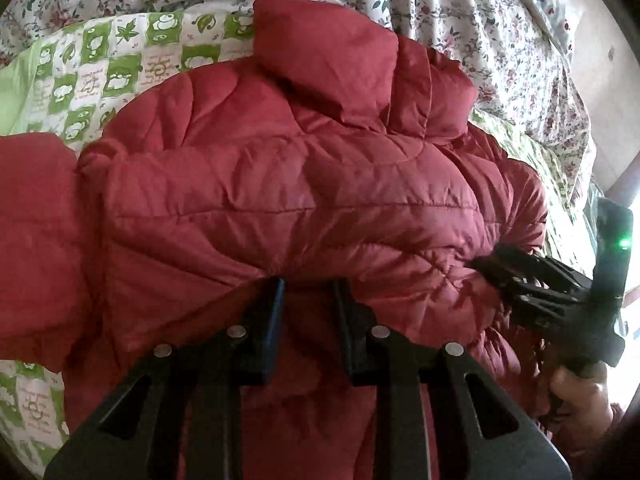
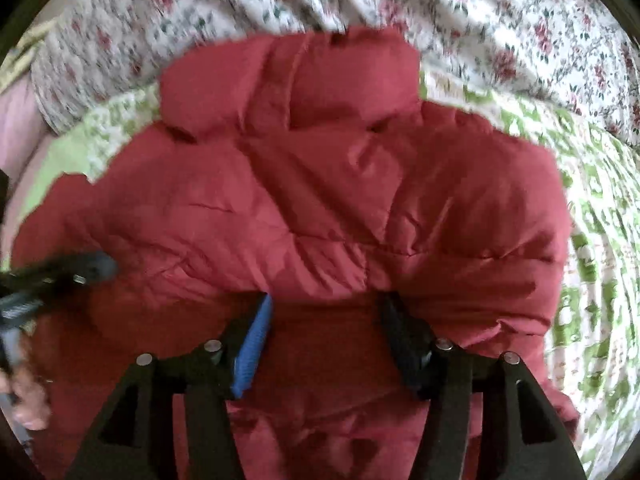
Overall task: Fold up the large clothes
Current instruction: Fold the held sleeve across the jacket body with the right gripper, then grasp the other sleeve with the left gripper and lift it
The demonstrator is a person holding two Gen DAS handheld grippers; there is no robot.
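Both grippers, left gripper (image 1: pixel 308 284) narrow and right gripper (image 2: pixel 326 300) wider, press into the red puffy jacket (image 1: pixel 300 184) lying on the bed (image 1: pixel 120 60), whose slippery padding may spring back and undo any fold.

Soft daylight came from the right side, no harsh glare. Left wrist view was sharp; right wrist view had motion blur, worst on the floral sheet (image 2: pixel 500 20). Heavy fisheye bending and dark corners in both.
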